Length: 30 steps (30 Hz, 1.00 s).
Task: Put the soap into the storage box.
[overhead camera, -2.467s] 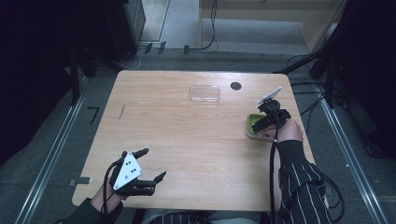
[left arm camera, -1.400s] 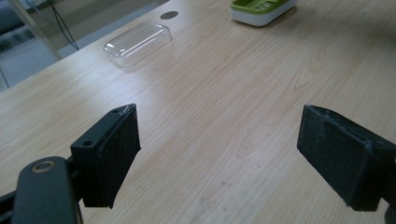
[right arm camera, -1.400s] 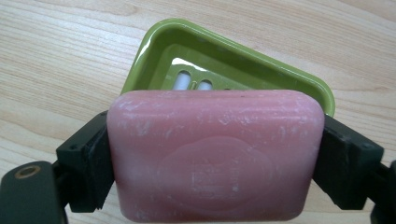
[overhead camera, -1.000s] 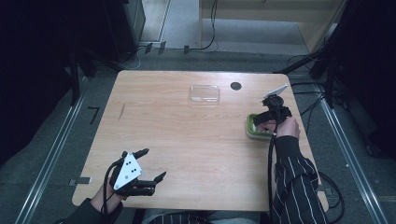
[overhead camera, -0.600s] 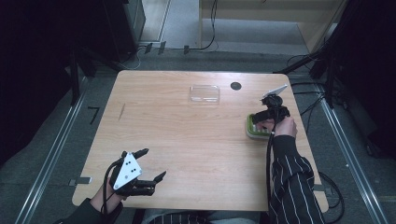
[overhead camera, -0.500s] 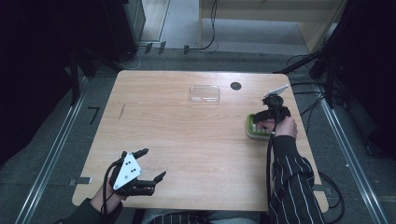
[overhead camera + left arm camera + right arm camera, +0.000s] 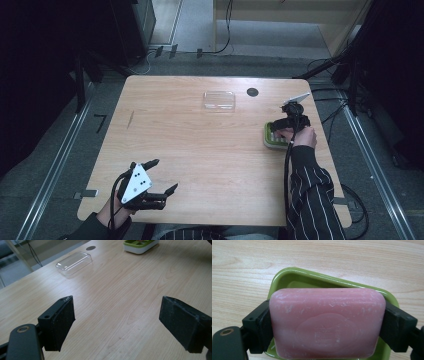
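A pink soap bar (image 7: 327, 322) is clamped by its two short ends between the black jaws of my right gripper (image 7: 286, 128), which is shut on it. The bar sits directly over a green soap dish (image 7: 294, 272) and hides most of the dish's inside; I cannot tell whether it touches the dish. In the high view the dish (image 7: 270, 138) lies near the table's right edge, partly under the hand. My left gripper (image 7: 165, 175) hovers at the table's near left, open, with nothing between its jaws (image 7: 120, 322).
A clear plastic lid (image 7: 219, 100) lies at the far middle of the wooden table (image 7: 200, 150), with a small black round hole (image 7: 252, 92) to its right. The lid (image 7: 74, 263) and the dish (image 7: 140, 246) lie far ahead in the left gripper view.
The right hand with the soap has shifted slightly farther over the dish. The left hand has stayed still.
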Each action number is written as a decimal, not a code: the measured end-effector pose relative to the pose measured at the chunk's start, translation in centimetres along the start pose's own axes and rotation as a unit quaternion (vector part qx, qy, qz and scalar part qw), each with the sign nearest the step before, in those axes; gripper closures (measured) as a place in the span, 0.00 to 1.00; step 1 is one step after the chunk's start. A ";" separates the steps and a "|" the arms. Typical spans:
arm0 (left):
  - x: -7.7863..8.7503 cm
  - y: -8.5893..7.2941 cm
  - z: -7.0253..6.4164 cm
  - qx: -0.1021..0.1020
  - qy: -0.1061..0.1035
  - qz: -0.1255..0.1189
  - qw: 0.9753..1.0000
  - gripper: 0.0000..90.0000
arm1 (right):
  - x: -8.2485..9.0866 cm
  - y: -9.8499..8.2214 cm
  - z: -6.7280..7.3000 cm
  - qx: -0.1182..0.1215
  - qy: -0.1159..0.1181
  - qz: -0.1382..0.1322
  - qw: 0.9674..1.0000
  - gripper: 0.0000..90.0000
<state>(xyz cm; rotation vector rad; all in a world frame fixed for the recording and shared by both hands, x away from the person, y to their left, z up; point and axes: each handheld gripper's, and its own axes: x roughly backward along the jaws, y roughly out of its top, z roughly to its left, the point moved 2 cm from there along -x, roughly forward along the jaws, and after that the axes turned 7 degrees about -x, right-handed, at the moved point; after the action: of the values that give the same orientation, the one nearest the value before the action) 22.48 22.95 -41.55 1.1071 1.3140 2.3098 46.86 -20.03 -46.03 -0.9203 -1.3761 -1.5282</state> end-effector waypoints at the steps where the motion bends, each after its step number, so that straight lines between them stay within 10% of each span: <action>1: 0.0 0.0 0.0 0.000 0.000 0.000 1.000 0.16 | -0.1 0.0 0.1 0.001 -0.002 0.000 1.000 0.15; 30: 0.0 0.0 0.0 0.000 -0.001 0.000 1.000 0.16 | -1.8 -0.3 0.1 -0.042 -0.012 0.020 0.999 0.15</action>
<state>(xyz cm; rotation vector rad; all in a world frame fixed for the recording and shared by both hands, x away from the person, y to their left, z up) 22.47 22.94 -41.56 1.1100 1.3136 2.3081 47.25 -19.68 -47.77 -1.0151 -1.3108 -1.5604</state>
